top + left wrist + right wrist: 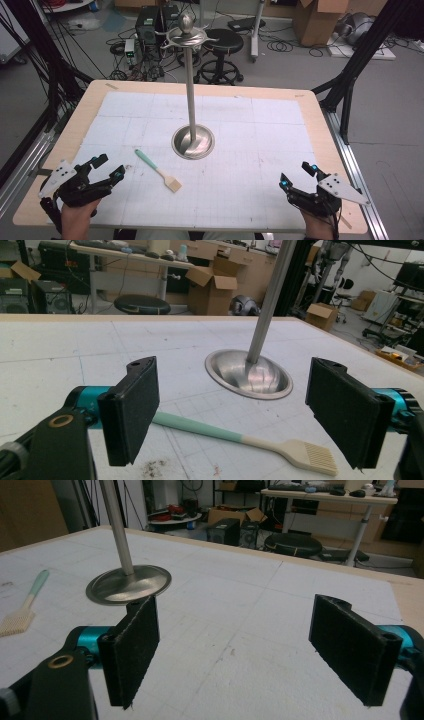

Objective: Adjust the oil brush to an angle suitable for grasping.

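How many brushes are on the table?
1. The brush lies flat on the white mat, between the left gripper and the metal stand's base.

On the tabletop [310,112] there is one metal stand [192,135], a single pole rising from one round base. One brush [158,171] lies just left of that base. Two grippers sit nearer the person than the stand: one [108,167] to its left, one [295,176] to its right.
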{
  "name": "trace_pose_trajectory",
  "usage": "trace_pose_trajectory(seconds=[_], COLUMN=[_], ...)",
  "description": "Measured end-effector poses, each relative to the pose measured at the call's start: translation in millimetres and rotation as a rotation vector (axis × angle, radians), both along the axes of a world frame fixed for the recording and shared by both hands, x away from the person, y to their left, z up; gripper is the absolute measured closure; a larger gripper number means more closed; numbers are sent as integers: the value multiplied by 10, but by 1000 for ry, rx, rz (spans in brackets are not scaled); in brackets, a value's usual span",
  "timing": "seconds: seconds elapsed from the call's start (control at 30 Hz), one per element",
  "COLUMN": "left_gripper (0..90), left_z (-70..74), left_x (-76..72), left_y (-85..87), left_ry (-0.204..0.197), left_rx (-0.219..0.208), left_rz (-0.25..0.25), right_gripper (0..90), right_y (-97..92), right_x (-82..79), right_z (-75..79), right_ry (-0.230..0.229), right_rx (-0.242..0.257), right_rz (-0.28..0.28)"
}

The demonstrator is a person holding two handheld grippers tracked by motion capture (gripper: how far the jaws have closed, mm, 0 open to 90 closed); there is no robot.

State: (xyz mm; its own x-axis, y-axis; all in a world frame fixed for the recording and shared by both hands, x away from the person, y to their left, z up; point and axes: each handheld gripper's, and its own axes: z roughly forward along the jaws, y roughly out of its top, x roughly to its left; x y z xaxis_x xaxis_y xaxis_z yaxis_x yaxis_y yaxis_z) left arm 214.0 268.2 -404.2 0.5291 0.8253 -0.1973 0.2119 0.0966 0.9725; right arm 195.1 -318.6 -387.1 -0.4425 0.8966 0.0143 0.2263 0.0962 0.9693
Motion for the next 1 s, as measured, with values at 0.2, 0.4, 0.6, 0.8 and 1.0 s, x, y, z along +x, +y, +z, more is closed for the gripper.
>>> trace_pose_trajectory(seconds=[0.2, 0.4, 0.6, 0.8, 1.0], left_gripper=[224, 204, 278, 622, 896], left_z=[-15, -6, 20, 22, 17], left_x=[22, 17, -16, 46, 128], left_y=[-14, -56, -106, -175, -472], left_ry=[14, -2, -10, 23, 40], left_rx=[9, -12, -20, -23, 92], left_rz=[10, 34, -17, -107, -158], right_gripper=[188, 189, 189, 189, 189], right_y=[-12, -20, 13, 29, 24], right_x=[6, 24, 4, 11, 4], right_z=[-12, -26, 1, -1, -2], right_ry=[4, 17, 6, 10, 11], right_rx=[0, 6, 0, -4, -8], right_rz=[-1, -5, -1, 0, 1])
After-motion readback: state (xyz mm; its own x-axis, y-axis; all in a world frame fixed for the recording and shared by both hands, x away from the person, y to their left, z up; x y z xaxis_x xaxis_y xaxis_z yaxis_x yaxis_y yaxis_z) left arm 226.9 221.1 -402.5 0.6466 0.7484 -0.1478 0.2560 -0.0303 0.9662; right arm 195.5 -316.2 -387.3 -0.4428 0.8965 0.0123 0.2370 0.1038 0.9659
